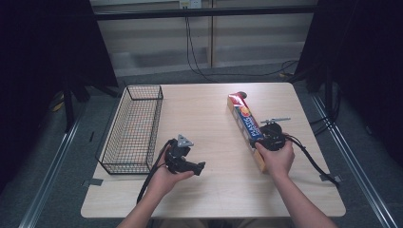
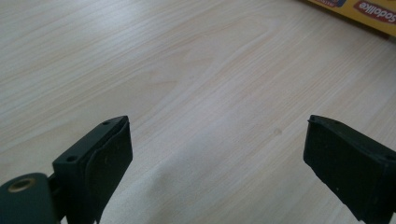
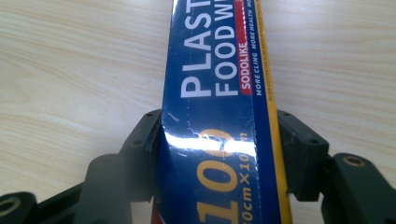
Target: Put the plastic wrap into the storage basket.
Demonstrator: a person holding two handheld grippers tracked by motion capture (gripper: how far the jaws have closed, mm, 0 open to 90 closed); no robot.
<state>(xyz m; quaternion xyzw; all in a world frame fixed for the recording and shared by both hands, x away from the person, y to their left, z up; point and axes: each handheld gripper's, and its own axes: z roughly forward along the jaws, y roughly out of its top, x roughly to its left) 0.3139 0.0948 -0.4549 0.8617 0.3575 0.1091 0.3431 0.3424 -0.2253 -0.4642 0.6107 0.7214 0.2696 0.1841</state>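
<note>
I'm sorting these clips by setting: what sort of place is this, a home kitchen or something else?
Probably a lab or recording studio, not a kitchen: a bare wooden table stands on grey carpet between black curtains, with cables hanging from a wall socket. On the table lie a wire basket and a plastic food wrap box.

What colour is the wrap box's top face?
Blue with white lettering on the box; clearest in the right gripper view.

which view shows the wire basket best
The high view: the whole wire basket sits at the table's left edge, long side running away from the person, nothing visible inside. The left gripper view gives bare tabletop; the right gripper view gives the plastic wrap box.
</note>
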